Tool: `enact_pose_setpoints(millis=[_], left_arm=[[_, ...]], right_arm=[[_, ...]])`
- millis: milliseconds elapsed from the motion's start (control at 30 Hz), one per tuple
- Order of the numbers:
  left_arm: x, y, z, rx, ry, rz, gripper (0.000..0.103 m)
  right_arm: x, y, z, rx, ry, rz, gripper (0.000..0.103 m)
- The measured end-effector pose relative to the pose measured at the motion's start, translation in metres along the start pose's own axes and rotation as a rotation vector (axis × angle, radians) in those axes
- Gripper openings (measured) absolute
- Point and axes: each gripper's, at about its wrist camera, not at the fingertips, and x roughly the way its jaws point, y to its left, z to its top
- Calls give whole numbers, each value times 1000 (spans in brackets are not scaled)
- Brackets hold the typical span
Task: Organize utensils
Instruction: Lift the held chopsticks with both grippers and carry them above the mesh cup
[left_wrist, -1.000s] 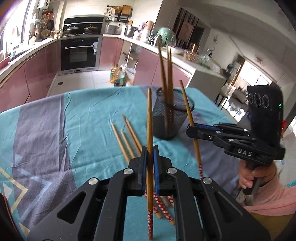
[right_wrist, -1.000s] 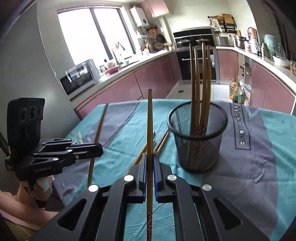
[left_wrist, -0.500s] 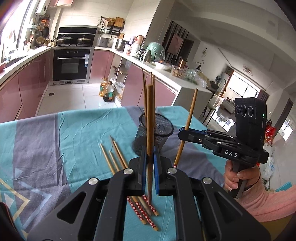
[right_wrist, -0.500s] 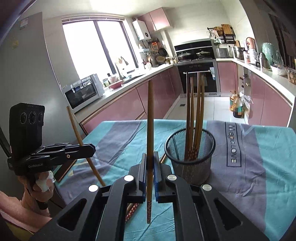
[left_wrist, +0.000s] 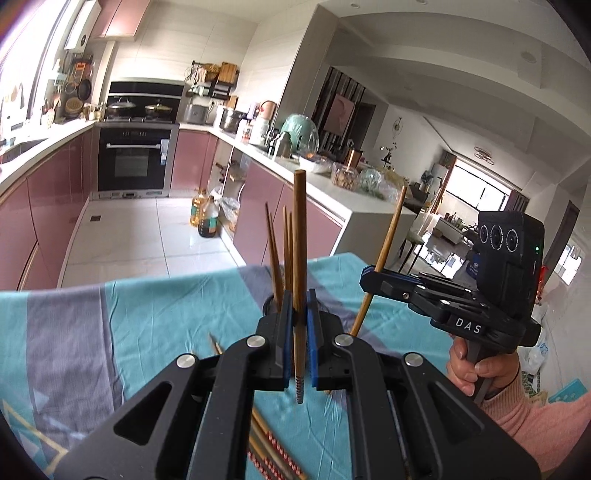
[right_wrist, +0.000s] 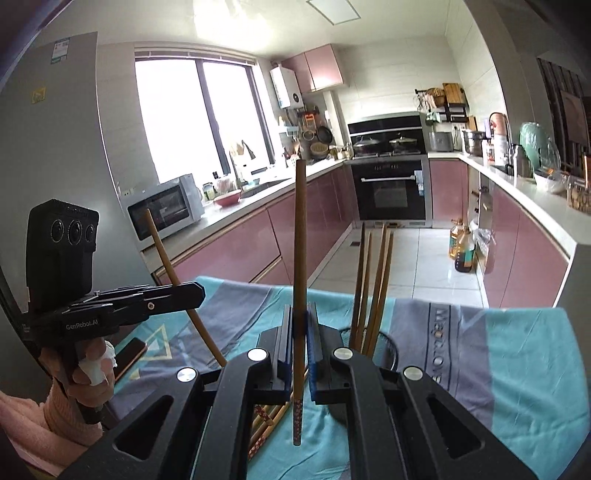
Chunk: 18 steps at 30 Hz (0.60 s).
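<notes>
My left gripper (left_wrist: 299, 301) is shut on a wooden chopstick (left_wrist: 300, 229) that stands upright, its patterned end hanging below the pads. My right gripper (right_wrist: 299, 321) is likewise shut on an upright chopstick (right_wrist: 300, 236). Both are lifted above the teal tablecloth (left_wrist: 166, 314). A black mesh cup (right_wrist: 389, 345) with several chopsticks (right_wrist: 373, 280) standing in it sits just behind the fingers, mostly hidden by them. In the left wrist view the right gripper (left_wrist: 365, 277) pinches its slanted chopstick (left_wrist: 388, 243); in the right wrist view the left gripper (right_wrist: 199, 291) pinches its own (right_wrist: 166, 258).
Several loose chopsticks (left_wrist: 271, 448) lie on the cloth below the grippers, also seen as loose chopsticks (right_wrist: 266, 421) in the right wrist view. A phone (right_wrist: 129, 356) lies near the table's left edge. Kitchen counters and an oven (right_wrist: 391, 188) stand beyond the table.
Both grippers have risen, each lifting its chopstick clear of the cloth. The views have tilted up, so the cup and the loose chopsticks have sunk toward the bottom of the frames.
</notes>
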Motion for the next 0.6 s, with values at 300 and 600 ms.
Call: enact_pose_setpoints(millis=[300, 600], left_arm=[[2, -15, 30, 42, -51, 9, 7], [13, -29, 54, 76, -69, 13, 7]], right_arm=[[-7, -12, 30, -17, -58, -48, 6], [5, -23, 39, -5, -79, -76, 6]])
